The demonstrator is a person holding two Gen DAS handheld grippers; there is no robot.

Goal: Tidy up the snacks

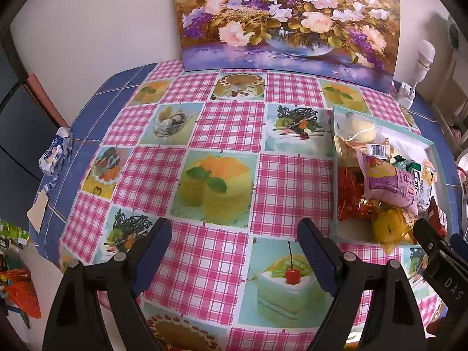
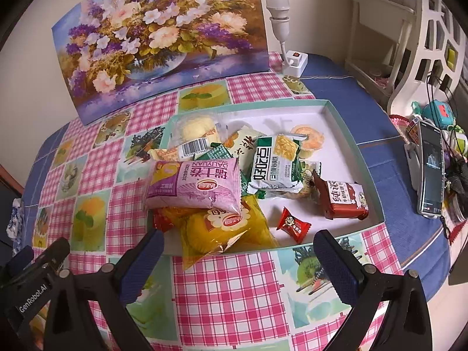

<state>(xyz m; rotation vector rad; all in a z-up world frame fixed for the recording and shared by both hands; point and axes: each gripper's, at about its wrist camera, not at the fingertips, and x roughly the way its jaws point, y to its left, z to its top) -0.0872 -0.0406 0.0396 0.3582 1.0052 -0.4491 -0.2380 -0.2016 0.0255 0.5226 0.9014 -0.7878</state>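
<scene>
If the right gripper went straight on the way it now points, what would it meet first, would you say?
Most likely the yellow snack pack, which hangs over the tray's near rim, straight ahead of the open right gripper. Depth is hard to judge, so it might touch the tablecloth first.

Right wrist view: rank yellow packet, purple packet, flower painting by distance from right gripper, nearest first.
From the right gripper:
1. Yellow packet, overhanging the tray's near edge.
2. Purple packet, lying on top of it, just behind.
3. Flower painting, against the back wall.

One tray (image 2: 345, 111) — one purple packet (image 2: 193, 187), one yellow (image 2: 216, 228).
</scene>
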